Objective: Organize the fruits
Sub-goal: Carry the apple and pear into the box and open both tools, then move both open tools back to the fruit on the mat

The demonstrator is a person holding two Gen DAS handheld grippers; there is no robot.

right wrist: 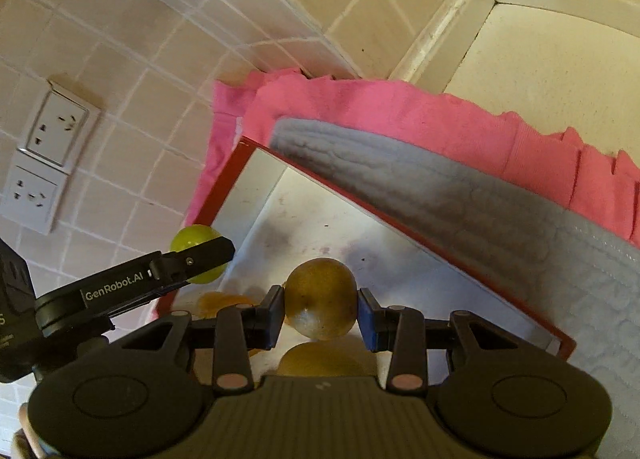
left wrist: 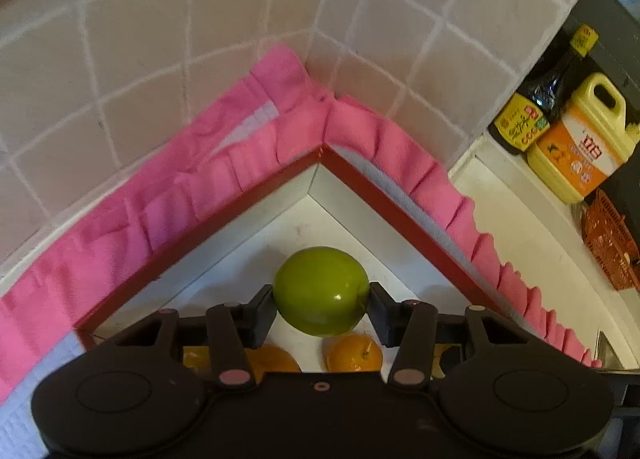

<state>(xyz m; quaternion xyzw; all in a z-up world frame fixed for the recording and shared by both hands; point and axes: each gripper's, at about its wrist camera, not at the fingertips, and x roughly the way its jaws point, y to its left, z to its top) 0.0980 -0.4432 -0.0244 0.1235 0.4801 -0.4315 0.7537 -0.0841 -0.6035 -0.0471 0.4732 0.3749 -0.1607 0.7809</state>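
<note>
Left gripper [left wrist: 322,309] body fills the bottom of its own view, jaws part open and clamped on a green apple [left wrist: 321,290], one pad on each flank. Apple sits above the white floor of a red-rimmed box [left wrist: 224,219]. Below the jaws, on the box floor: one orange [left wrist: 272,357] under the left finger and one orange [left wrist: 354,353] just under the apple, toward the right finger. Ahead of the tips, the far corner of the box, with a pink frilled cloth [left wrist: 160,187] draped along both sides of the rim. Beyond that, tiled wall [left wrist: 120,59]. Well off to the right of the tips: dark sauce bottle [left wrist: 540,99], yellow jug [left wrist: 588,139], orange mesh basket [left wrist: 610,243] on a white counter [left wrist: 520,219].

Right gripper [right wrist: 320,313]: jaws nearly closed, pinching a yellow-brown round fruit [right wrist: 320,299] between both pads. Another similar fruit [right wrist: 320,359] lies directly below it, part hidden by the gripper body. Left of the tips, the left gripper [right wrist: 200,255] shows side-on with the green apple [right wrist: 196,243] in it, over the box's left rim. Further left, two wall sockets [right wrist: 44,155]. Box floor [right wrist: 320,235] ahead of the tips is stained. Right of the tips, a grey quilted cloth [right wrist: 460,195] hangs over the rim, pink frill behind it.
</note>
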